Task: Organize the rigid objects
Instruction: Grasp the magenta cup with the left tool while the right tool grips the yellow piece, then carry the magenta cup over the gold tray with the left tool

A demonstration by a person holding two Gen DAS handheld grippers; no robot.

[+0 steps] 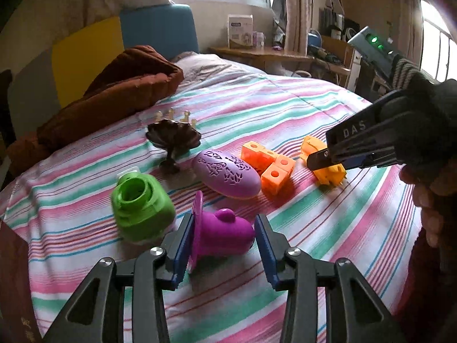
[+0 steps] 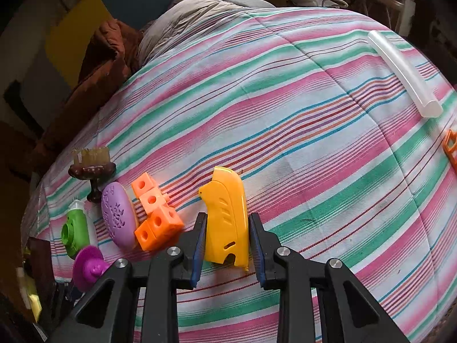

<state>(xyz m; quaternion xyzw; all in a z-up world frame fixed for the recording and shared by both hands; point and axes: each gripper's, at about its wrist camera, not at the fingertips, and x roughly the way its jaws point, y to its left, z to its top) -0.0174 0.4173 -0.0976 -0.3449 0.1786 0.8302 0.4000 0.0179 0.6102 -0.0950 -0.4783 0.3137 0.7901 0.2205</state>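
A magenta toy with a wide flange point(image 1: 225, 231) lies on the striped bedspread point(image 1: 285, 108), and my left gripper point(image 1: 222, 243) has its blue pads against the flange and the body, shut on it. My right gripper point(image 2: 227, 243) is shut on a yellow plastic piece point(image 2: 227, 223) that rests on the bed; the left wrist view shows the same gripper point(image 1: 322, 158) and yellow piece point(image 1: 331, 174) at the right. Between them lie joined orange cubes point(image 1: 268, 165), a purple oval case point(image 1: 225, 174) and a green toy camera point(image 1: 140, 205), which looks blurred.
A dark brown footed dish point(image 1: 172, 140) stands behind the purple case, with pale pieces behind it. A brown blanket point(image 1: 114, 94) is heaped at the far left. A translucent tube point(image 2: 402, 71) and an orange item point(image 2: 451, 145) lie near the bed's right edge.
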